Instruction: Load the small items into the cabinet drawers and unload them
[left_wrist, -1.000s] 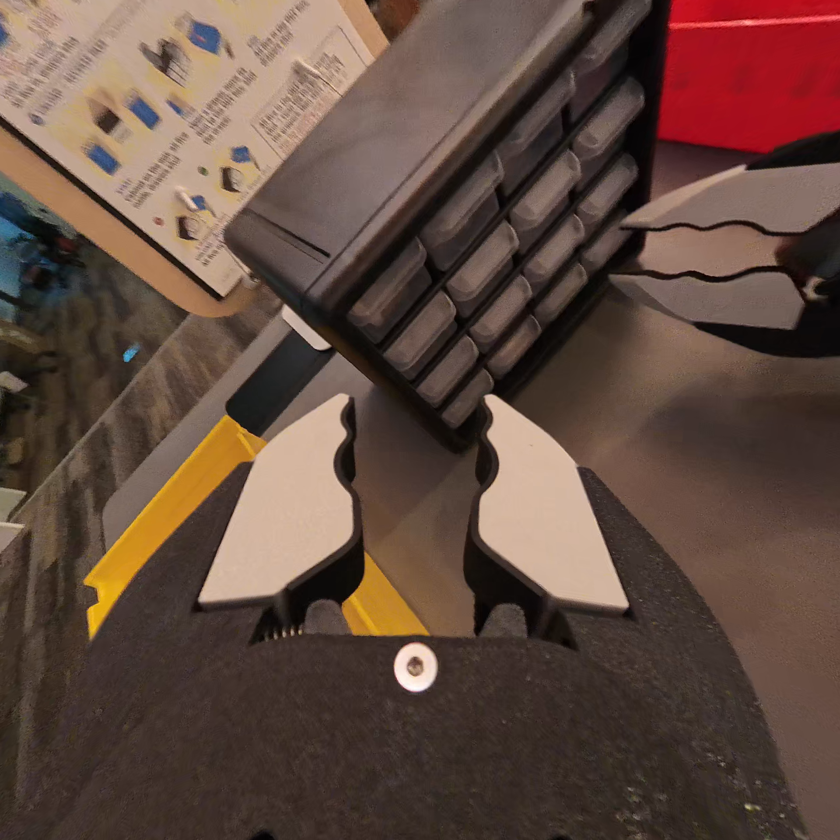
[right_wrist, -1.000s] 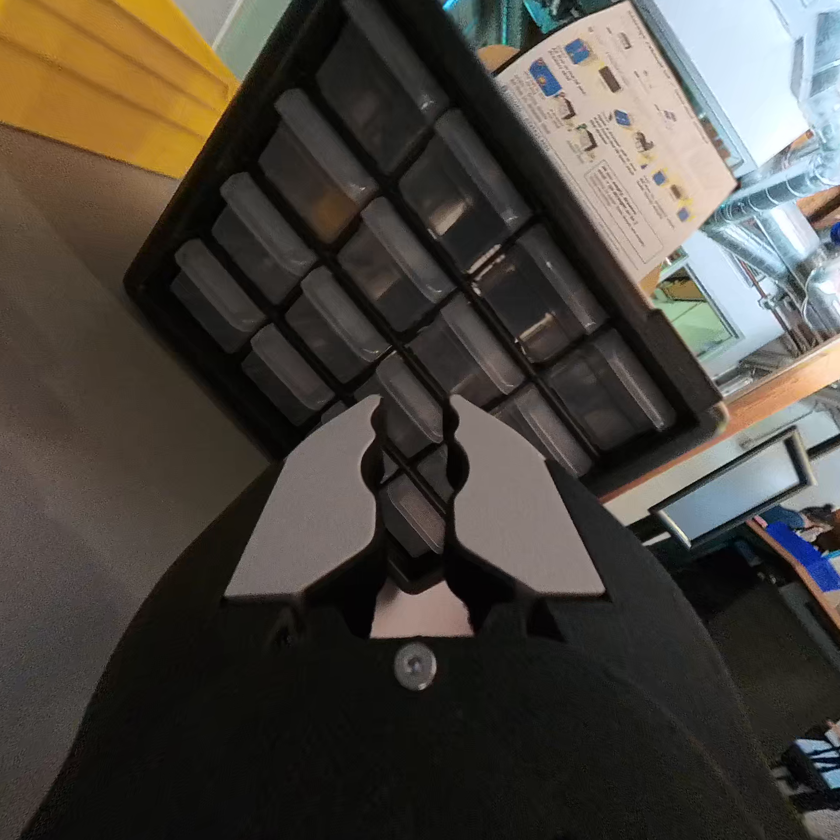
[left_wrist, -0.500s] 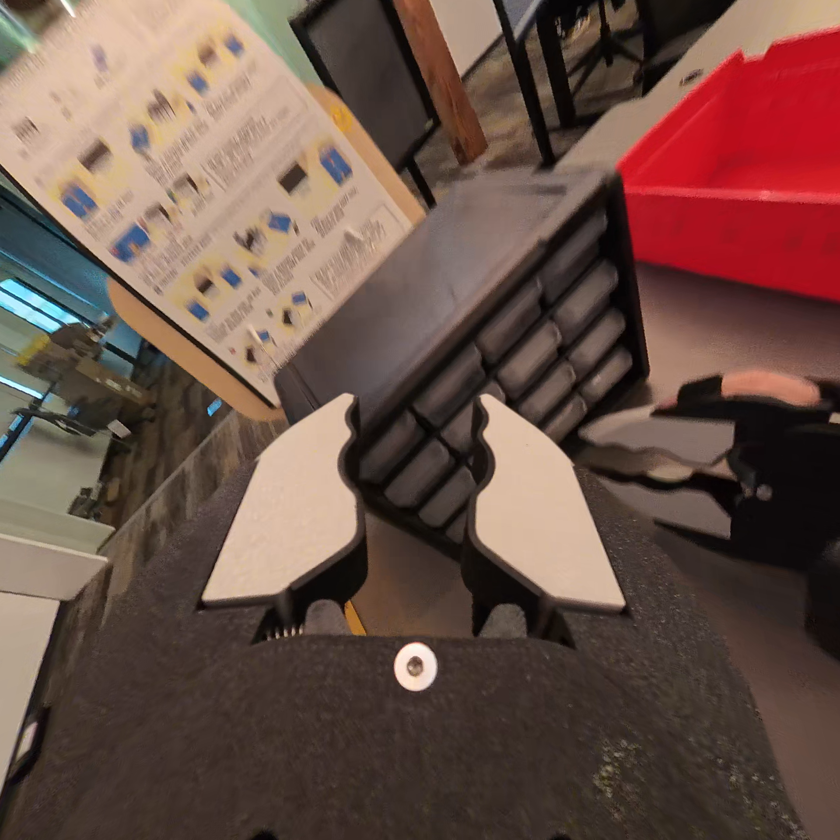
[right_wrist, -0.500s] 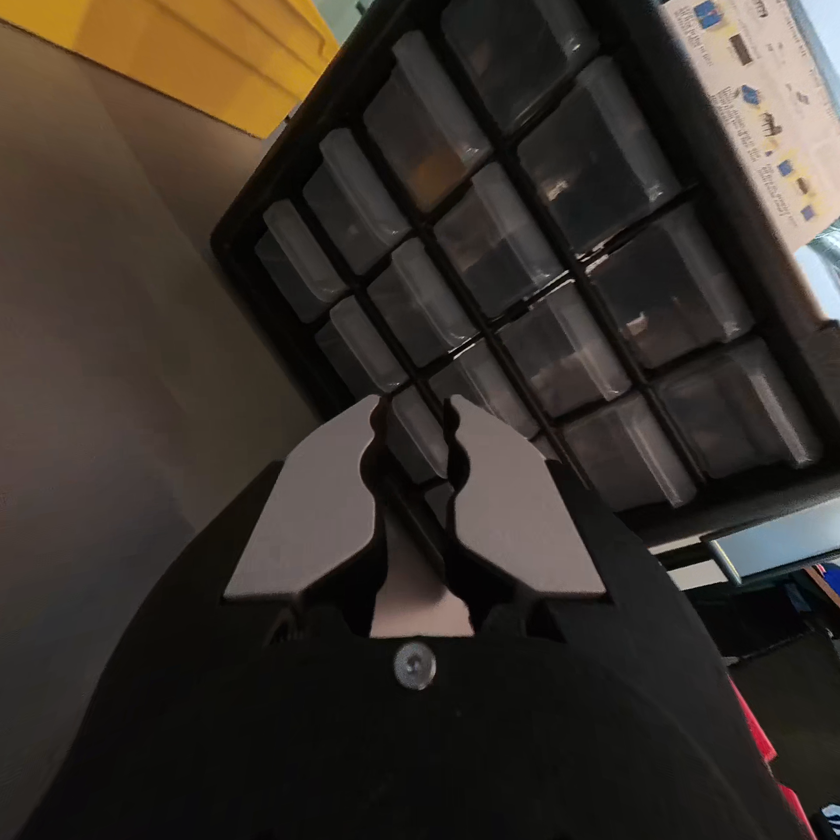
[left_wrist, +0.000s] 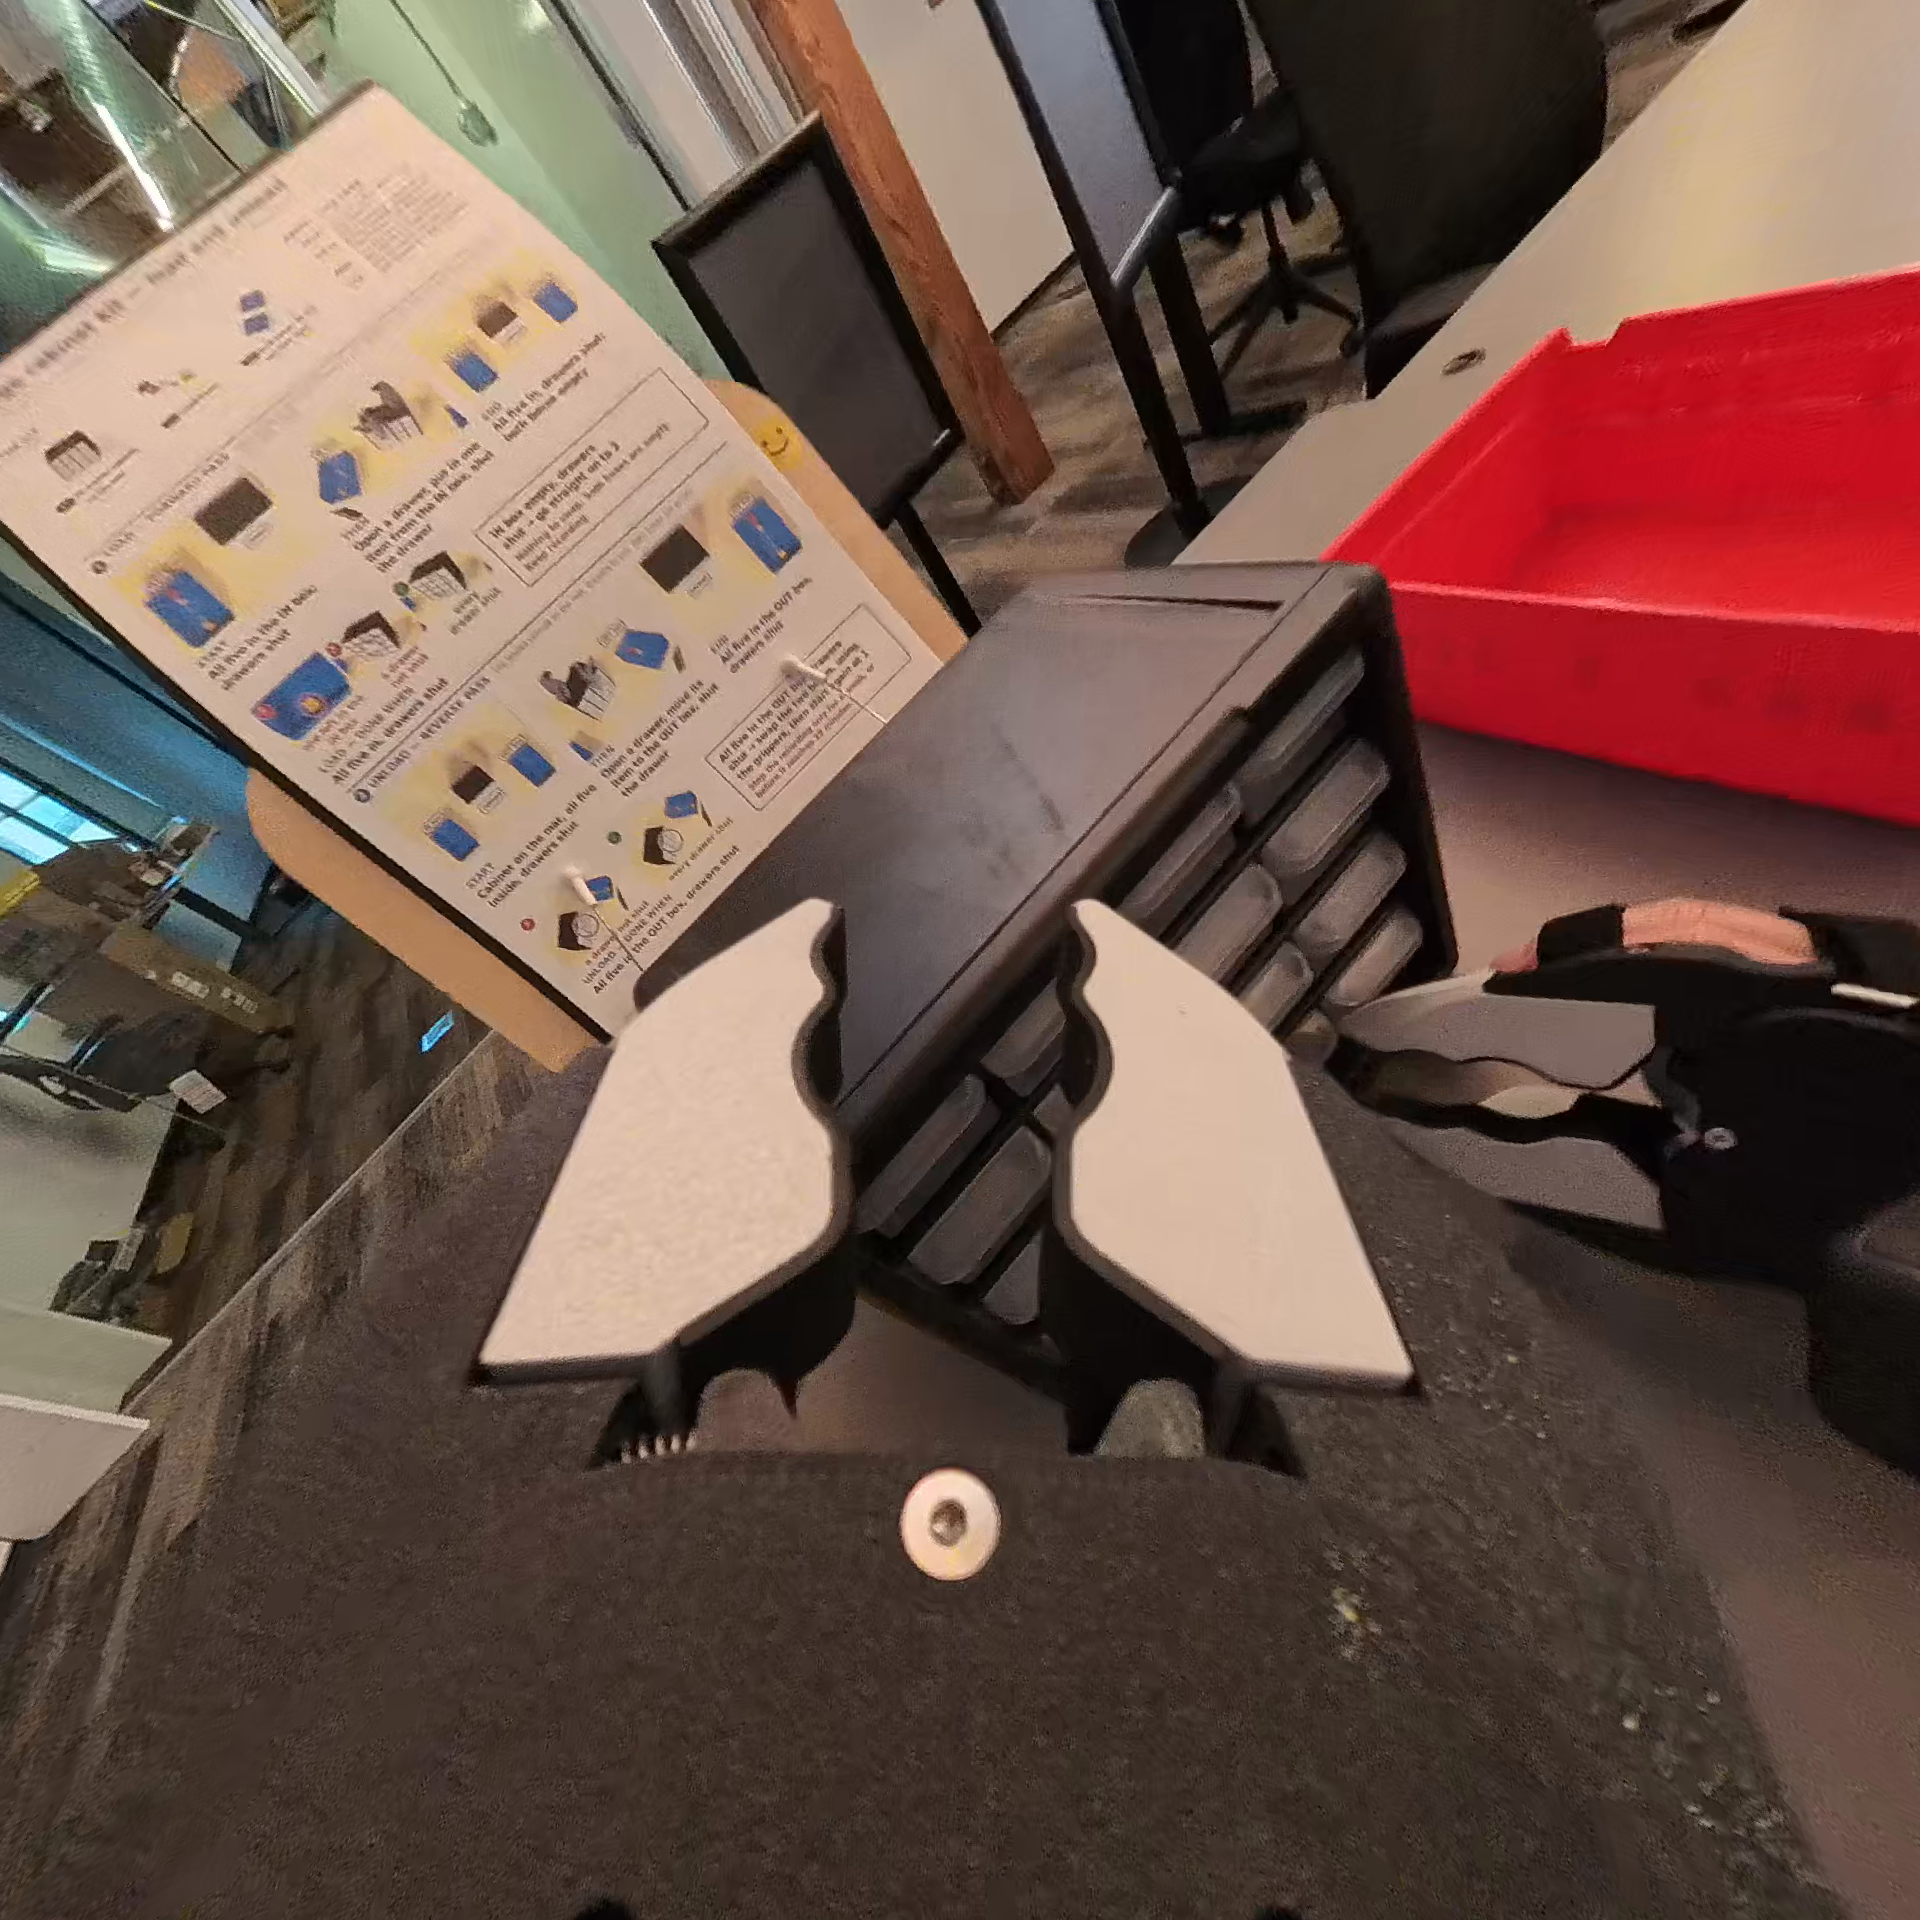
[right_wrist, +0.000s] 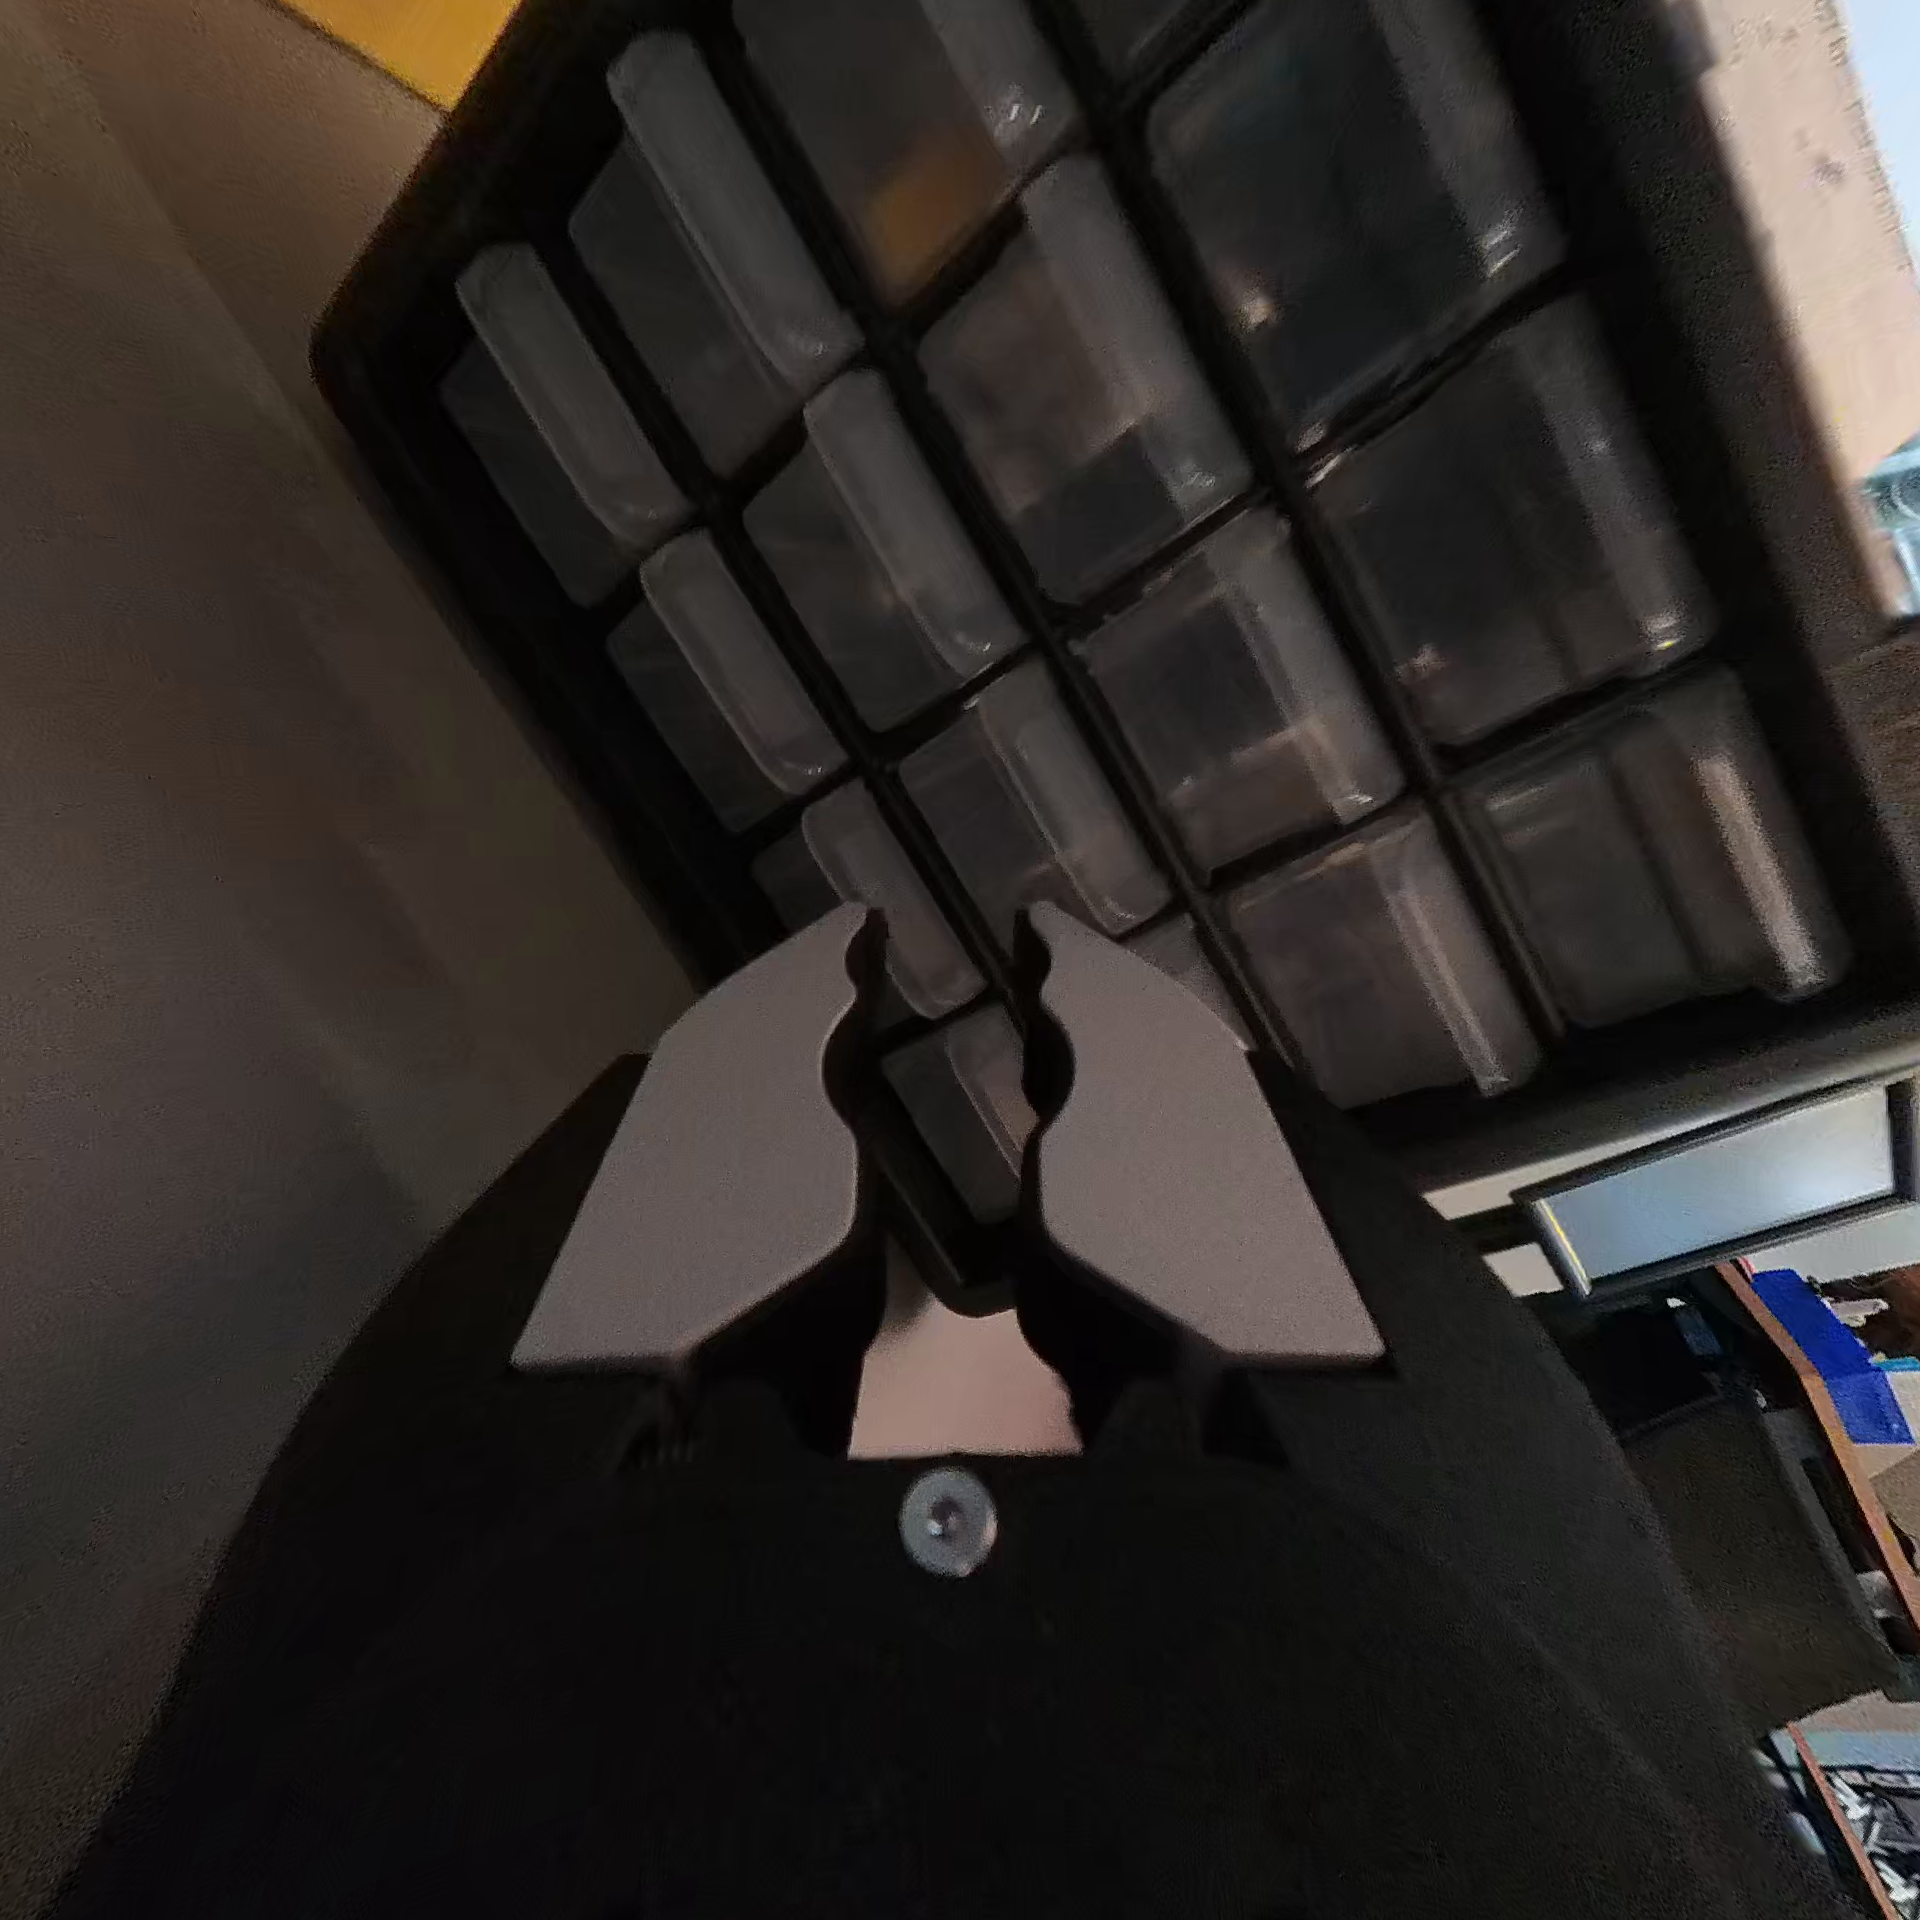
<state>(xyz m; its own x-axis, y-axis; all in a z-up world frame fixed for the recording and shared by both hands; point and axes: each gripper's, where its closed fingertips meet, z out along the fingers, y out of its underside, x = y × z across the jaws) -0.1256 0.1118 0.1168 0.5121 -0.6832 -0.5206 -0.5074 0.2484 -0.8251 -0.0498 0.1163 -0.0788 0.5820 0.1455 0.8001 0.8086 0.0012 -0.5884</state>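
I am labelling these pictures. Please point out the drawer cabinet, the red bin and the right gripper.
drawer cabinet (left_wrist: 1039, 769): left wrist view, black top panel.
red bin (left_wrist: 1621, 655): left wrist view, front wall.
right gripper (right_wrist: 945, 945): right wrist view, between fingertips.

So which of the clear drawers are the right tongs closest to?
The bottom-row drawer at the cabinet's lower corner, seen between the right tongs' fingers. The other drawers sit higher up the grid.

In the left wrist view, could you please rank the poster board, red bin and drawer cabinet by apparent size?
1. poster board, largest.
2. drawer cabinet and red bin: look alike; the bin is cut off by the frame, so unranked.
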